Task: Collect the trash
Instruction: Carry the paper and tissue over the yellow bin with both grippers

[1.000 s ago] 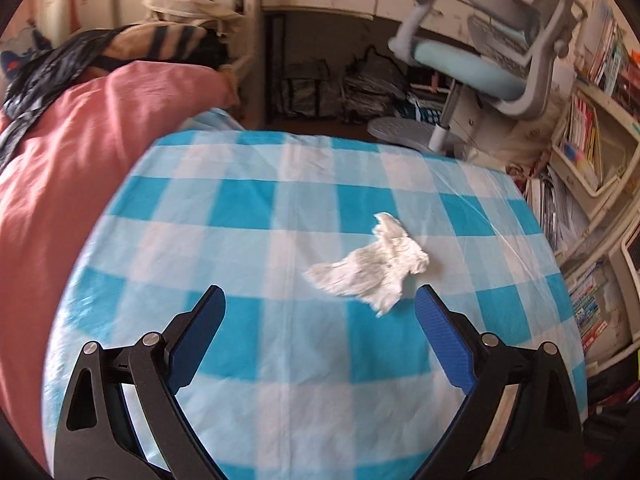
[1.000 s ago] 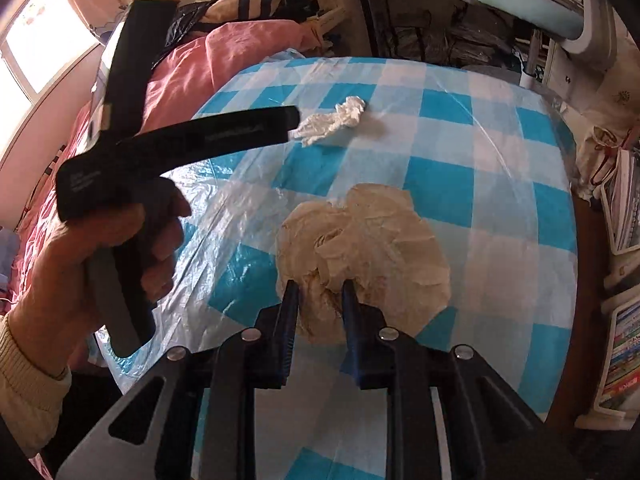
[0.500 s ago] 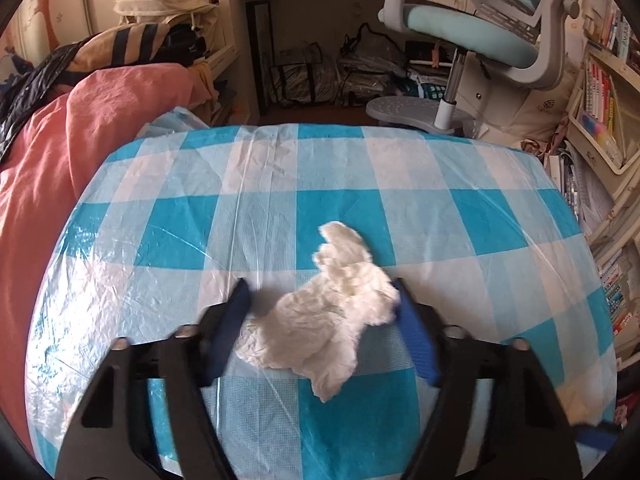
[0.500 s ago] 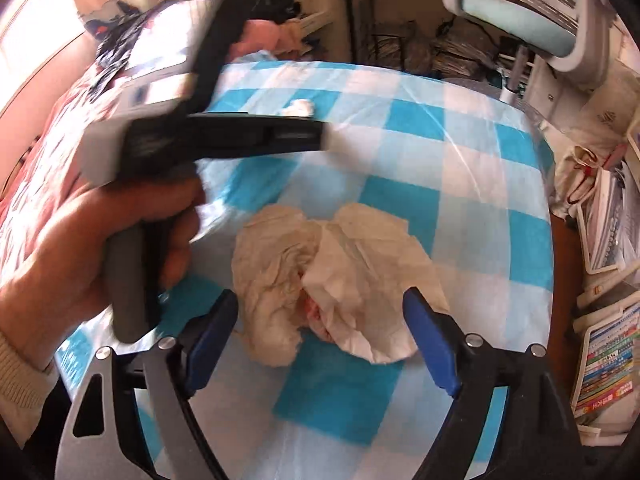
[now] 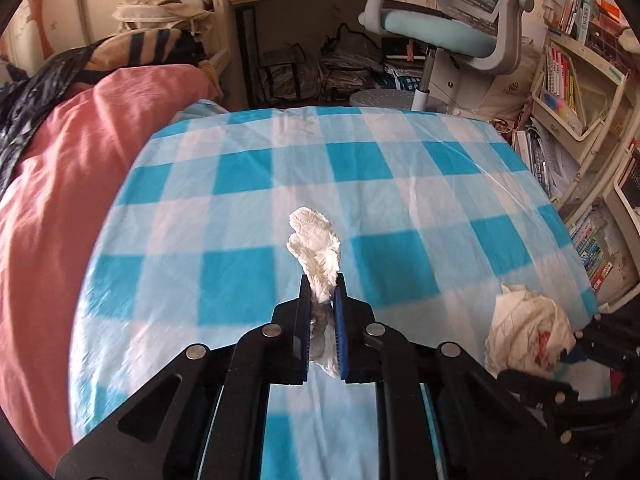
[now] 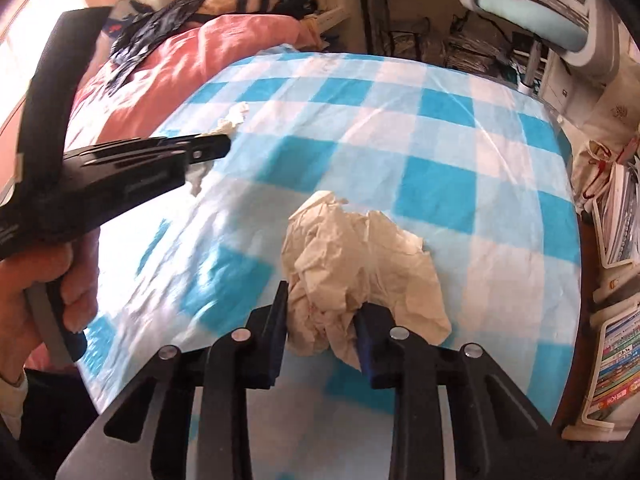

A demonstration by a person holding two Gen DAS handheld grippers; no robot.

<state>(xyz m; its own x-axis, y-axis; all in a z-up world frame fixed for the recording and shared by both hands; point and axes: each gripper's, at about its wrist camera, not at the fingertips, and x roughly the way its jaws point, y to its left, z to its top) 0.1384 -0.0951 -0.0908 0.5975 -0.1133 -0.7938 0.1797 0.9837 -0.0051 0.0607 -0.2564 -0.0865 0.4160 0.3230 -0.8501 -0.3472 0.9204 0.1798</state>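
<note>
My left gripper [image 5: 323, 282] is shut on a crumpled white tissue [image 5: 316, 240], which sticks out past the fingertips above the blue-and-white checked table [image 5: 240, 184]. My right gripper [image 6: 322, 300] is shut on a large crumpled beige paper wad [image 6: 360, 256] with a red stain, resting on the table [image 6: 440, 128]. The wad also shows at the right in the left wrist view [image 5: 528, 328]. The left gripper and white tissue [image 6: 232, 118] show at the left in the right wrist view.
A pink blanket [image 5: 72, 152] lies left of the table. A grey-and-teal office chair [image 5: 440, 28] stands beyond the far edge. Bookshelves [image 5: 580, 92] line the right side. Bags sit under the desk [image 5: 304, 68].
My left gripper closed on the white tissue and raised it. My right gripper, shut at first, opened around the beige wad and closed on it again.
</note>
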